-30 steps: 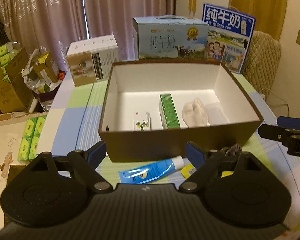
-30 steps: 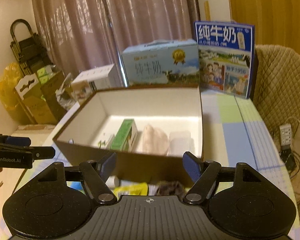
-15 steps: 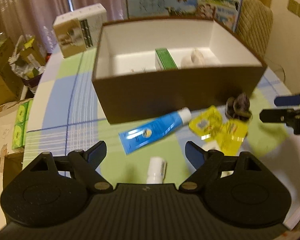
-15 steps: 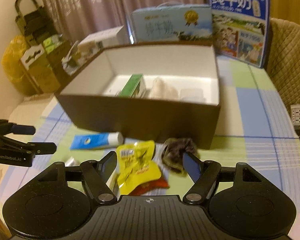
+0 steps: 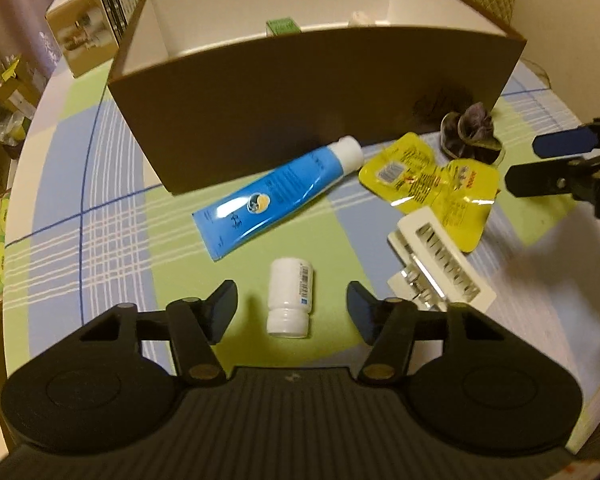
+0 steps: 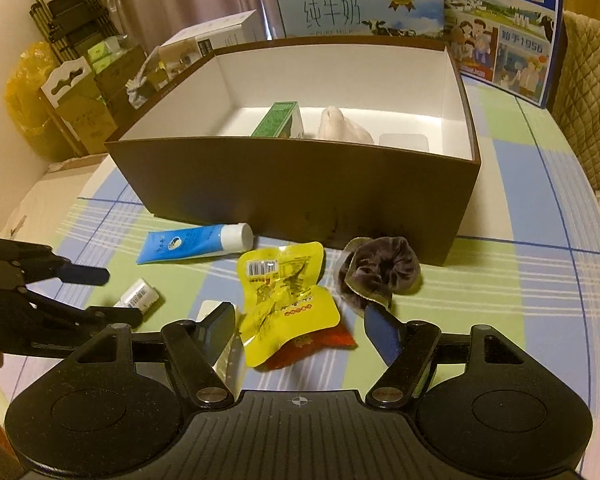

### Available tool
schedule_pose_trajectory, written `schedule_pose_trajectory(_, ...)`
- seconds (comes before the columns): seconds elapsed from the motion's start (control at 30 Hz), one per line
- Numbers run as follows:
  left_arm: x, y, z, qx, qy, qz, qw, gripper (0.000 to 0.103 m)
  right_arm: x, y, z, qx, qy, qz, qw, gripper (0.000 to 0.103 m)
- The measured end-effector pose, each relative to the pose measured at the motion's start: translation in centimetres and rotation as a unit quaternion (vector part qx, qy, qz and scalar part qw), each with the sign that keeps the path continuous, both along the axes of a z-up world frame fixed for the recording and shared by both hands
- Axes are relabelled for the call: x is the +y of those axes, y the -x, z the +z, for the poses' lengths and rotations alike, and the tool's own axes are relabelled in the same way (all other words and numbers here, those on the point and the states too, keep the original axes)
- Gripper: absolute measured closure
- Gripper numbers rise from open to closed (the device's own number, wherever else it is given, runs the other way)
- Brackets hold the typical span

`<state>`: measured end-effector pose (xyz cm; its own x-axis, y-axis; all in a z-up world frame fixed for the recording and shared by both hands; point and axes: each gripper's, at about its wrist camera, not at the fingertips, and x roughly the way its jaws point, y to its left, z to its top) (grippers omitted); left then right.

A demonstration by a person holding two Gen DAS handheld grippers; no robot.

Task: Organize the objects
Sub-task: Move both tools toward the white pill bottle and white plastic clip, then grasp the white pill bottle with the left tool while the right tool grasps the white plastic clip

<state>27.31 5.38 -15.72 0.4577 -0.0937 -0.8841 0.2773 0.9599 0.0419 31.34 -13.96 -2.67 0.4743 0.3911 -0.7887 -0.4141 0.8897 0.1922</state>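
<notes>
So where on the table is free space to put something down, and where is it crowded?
Free: the checked cloth left of the blue tube, in front of the brown box's left corner; also the cloth right of the scrunchie. Crowded: between tube and scrunchie, where the yellow packets, white bottle and vial tray lie close together.

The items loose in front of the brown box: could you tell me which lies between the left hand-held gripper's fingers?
The small white bottle, lying on its side, cap toward the camera; the blue tube lies farther off.
</notes>
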Motion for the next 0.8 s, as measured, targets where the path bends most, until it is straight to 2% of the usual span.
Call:
schedule_pose_trajectory(0.37, -0.8, -1.4, -1.5, 0.015, -0.012, -0.002, 0.9998, 0.059, 0.9, 0.0, -0.4, 0.009, -0.001, 0.012, 1.000, 0.041)
schedule_pose_trajectory(0.5, -0.9, -1.6, -2.0, 0.020, -0.021, -0.004, 0.9996, 0.080, 1.4, 0.1, -0.3, 0.013, -0.009, 0.019, 1.000, 0.042)
schedule_pose_trajectory(0.8, 0.0, -1.2, -0.2, -0.003, -0.003, 0.015, 0.9999, 0.080, 4.1, 1.2, -1.1, 0.035, -0.016, 0.064, 0.997, 0.044)
